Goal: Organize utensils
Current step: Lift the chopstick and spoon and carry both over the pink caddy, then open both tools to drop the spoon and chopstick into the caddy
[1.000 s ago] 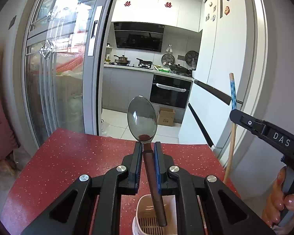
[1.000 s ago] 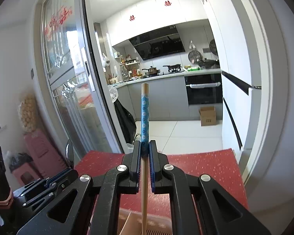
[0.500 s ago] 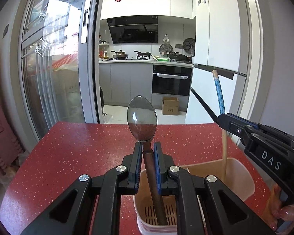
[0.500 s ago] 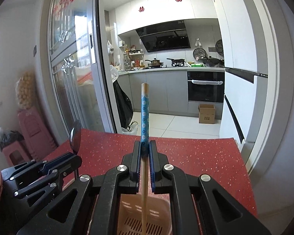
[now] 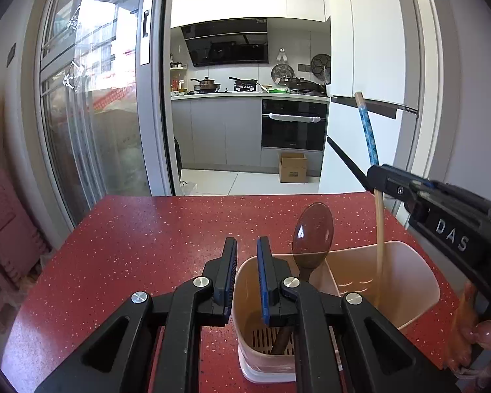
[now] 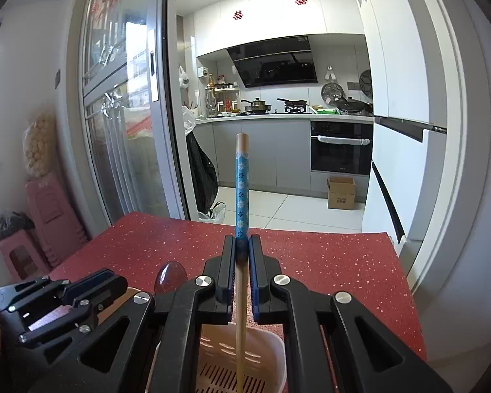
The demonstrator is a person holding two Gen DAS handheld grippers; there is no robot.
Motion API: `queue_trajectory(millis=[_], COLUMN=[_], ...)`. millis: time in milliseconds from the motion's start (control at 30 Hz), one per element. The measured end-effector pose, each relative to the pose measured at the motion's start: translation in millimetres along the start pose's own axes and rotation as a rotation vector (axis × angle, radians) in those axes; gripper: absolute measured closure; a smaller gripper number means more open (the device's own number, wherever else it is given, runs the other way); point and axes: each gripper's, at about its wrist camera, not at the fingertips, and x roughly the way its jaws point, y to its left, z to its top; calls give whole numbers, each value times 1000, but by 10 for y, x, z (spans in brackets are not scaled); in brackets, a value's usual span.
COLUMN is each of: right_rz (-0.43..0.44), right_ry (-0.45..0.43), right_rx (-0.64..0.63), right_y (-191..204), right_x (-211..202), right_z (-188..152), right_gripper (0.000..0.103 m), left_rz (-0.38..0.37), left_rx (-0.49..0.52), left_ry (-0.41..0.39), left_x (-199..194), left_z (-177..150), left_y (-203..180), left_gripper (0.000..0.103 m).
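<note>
A beige two-part utensil holder (image 5: 419, 281) stands on the red table (image 5: 147, 239). My left gripper (image 5: 247, 249) is open and empty just above the holder's left compartment. A metal spoon (image 5: 312, 234) with a dark handle leans in that compartment, bowl up. My right gripper (image 6: 242, 245) is shut on a chopstick (image 6: 241, 180) with a blue flowered top, held upright with its lower end inside the holder's right compartment (image 6: 245, 353). The right gripper also shows in the left wrist view (image 5: 374, 173) with the chopstick (image 5: 368, 131).
The red table's far edge (image 6: 311, 231) meets a kitchen doorway. A sliding glass door (image 5: 91, 98) stands at the left and a white fridge (image 5: 370, 65) at the right. Pink stools (image 6: 45, 219) sit left of the table.
My left gripper has opened and let go of the spoon, which now leans in the holder's left compartment. My right gripper has lowered the chopstick further into the right compartment.
</note>
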Motion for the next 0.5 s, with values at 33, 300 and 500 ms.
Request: queue_trajectory(millis=[33,300,500], right_rz=[6,42,71], right_ry=[1,80,135], right_rx=[-9,-30,8], right_y=[15,30,-13], right_x=[3,7,-47], right_z=[-15,-117,-91], right_gripper=[95,94,83], left_rz=[0,11,36], left_rx=[-8,-15,-31], left_ry=[1,-7,32], left_x=[-19,-248,-467], left_z=[7,46,-41], left_y=[16,107,226], left_gripper=[61,61,61])
